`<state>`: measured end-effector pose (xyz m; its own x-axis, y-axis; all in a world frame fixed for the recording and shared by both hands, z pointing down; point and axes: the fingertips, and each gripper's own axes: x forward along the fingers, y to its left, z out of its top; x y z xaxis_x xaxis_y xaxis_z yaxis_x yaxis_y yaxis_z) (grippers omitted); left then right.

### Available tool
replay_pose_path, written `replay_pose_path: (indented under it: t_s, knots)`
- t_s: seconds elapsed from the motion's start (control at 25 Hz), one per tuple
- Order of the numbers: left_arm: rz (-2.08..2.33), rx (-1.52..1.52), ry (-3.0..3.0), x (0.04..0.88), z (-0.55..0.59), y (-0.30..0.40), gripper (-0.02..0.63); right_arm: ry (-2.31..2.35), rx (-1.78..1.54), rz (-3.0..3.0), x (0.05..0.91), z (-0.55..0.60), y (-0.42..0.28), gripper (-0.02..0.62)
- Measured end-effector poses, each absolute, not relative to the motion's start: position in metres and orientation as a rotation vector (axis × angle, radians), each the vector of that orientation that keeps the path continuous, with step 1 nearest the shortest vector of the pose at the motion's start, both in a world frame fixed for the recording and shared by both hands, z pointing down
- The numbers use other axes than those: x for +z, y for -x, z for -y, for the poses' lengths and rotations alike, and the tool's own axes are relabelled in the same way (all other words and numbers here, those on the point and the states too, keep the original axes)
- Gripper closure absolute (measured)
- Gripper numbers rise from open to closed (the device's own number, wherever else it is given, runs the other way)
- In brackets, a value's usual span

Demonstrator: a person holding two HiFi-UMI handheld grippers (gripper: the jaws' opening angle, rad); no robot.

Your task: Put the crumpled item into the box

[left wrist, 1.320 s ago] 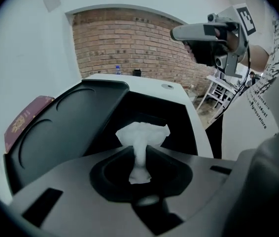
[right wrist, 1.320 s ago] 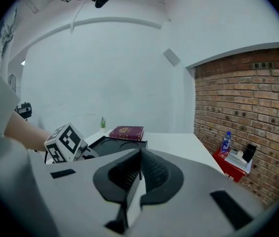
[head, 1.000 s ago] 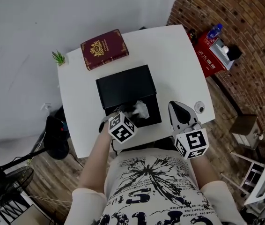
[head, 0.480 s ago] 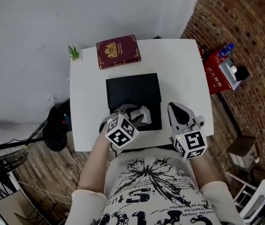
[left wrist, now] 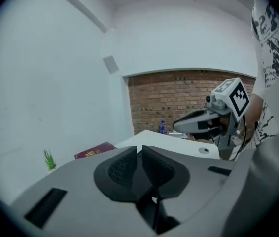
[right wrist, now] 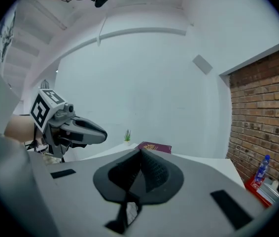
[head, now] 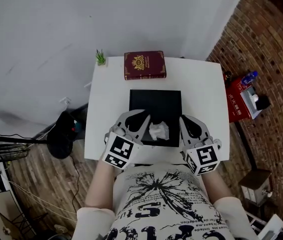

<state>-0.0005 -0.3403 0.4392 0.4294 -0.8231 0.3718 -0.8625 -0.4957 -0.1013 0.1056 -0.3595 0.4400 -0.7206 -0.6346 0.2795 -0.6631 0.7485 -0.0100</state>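
A black open box sits mid-table. The white crumpled item lies inside it, against the near wall. My left gripper hovers just left of the item without touching it. Its jaws are closing with a narrow slit left between the pads and nothing in that slit. My right gripper hangs at the box's right near corner, pads together and empty. Each gripper view shows the other gripper: the right one and the left one.
A maroon book lies behind the box, and a small green plant stands at the white table's back left corner. A brick wall, a red case and a blue bottle are to the right.
The left gripper has let go of the crumpled item, which now lies in the box, and drawn back to the left. Its jaws spread, then narrowed. The head view has shifted.
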Motion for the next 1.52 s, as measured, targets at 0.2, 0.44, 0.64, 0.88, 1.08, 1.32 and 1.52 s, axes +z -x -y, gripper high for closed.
replay_pose_path:
  t_s: [0.2,0.44,0.64,0.88,1.08,1.32,1.52]
  knots:
    - [1.724,0.347,-2.482,0.415,0.318,0.046,0.586,-0.967,0.12,2.742,0.43,0.347,-0.083,0.58]
    - [1.861,0.168,-2.4,0.4,0.292,0.088,0.592,-0.957,0.09,2.789,0.422,0.331,-0.068,0.58]
    - [1.861,0.176,-2.42,0.397,0.283,0.091,0.594,-0.996,0.071,2.797,0.417,0.325,-0.068,0.581]
    - [1.844,0.17,-2.468,0.39,0.278,0.089,0.592,-0.992,0.059,2.791,0.417,0.318,-0.067,0.581]
    - [1.851,0.146,-2.485,0.382,0.274,0.092,0.594,-0.965,0.011,2.785,0.415,0.313,-0.065,0.582]
    - [1.823,0.162,-2.488,0.387,0.273,0.095,0.594,-1.011,0.018,2.757,0.417,0.313,-0.063,0.581]
    - [1.809,0.168,-2.484,0.391,0.272,0.097,0.594,-1.019,0.016,2.75,0.421,0.313,-0.058,0.581]
